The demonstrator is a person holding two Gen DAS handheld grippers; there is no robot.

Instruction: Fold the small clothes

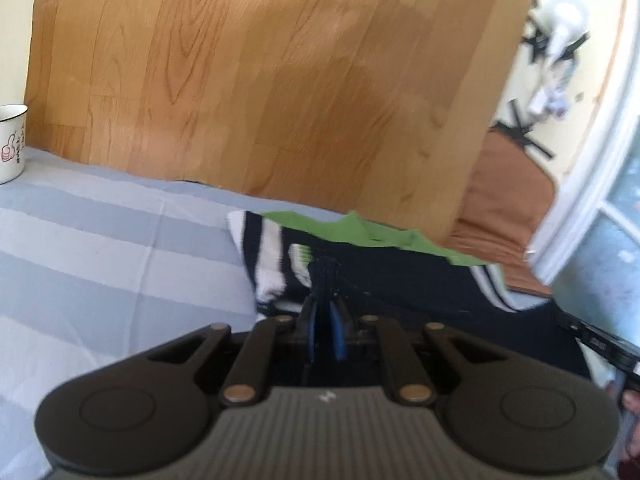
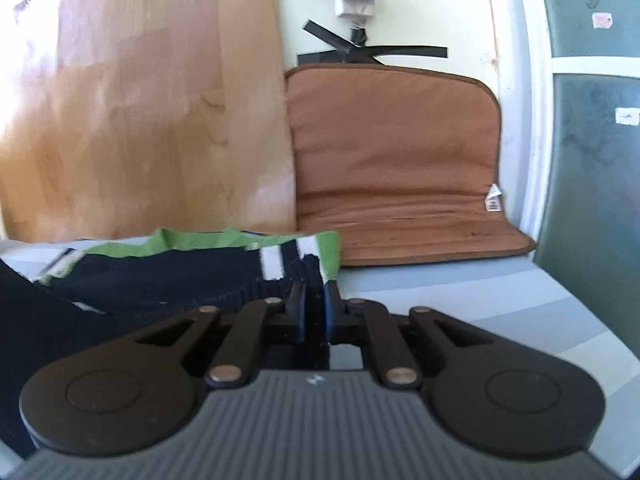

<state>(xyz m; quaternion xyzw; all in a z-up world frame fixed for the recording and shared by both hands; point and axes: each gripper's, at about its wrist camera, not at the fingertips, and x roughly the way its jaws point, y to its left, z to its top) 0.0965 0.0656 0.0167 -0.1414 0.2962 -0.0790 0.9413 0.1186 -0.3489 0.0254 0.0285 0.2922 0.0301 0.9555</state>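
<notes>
Both grippers are clamped on the same garment (image 1: 400,276): a small navy knit with white stripes and green trim, lying on the grey-striped cloth (image 1: 100,240) near the far edge, just in front of the wood board (image 1: 260,80).

Left gripper (image 1: 325,280): fingers pressed together with a bunch of navy fabric pinched between them, at the garment's left side next to the striped part. Right gripper (image 2: 314,288): fingers closed on the ribbed navy edge at the garment's right end, beside the white stripe and green trim. Its tips are partly hidden by fabric, but the knit clearly runs into the gap.

Why held this way, my read: one pinch per end keeps the near edge taut between the two grippers, so it can be carried as a straight line over the rest of the garment. Pinching edges and not the middle avoids picking up both layers as a lump.

The fabric looks slightly raised at both pinch points. Frames are blurred, so I can't tell how far off the cloth it is. Green trim along the far edge is wavy, not flat; the fold may land unevenly unless tension is kept.

Step in hand looks like the start of a fold; no finished crease visible yet.

Nearby: mug (image 1: 12,140) far left, well apart. Brown cushion (image 2: 400,160) against the wall, far right, near the garment's right end but not touching as far as I can see.
</notes>
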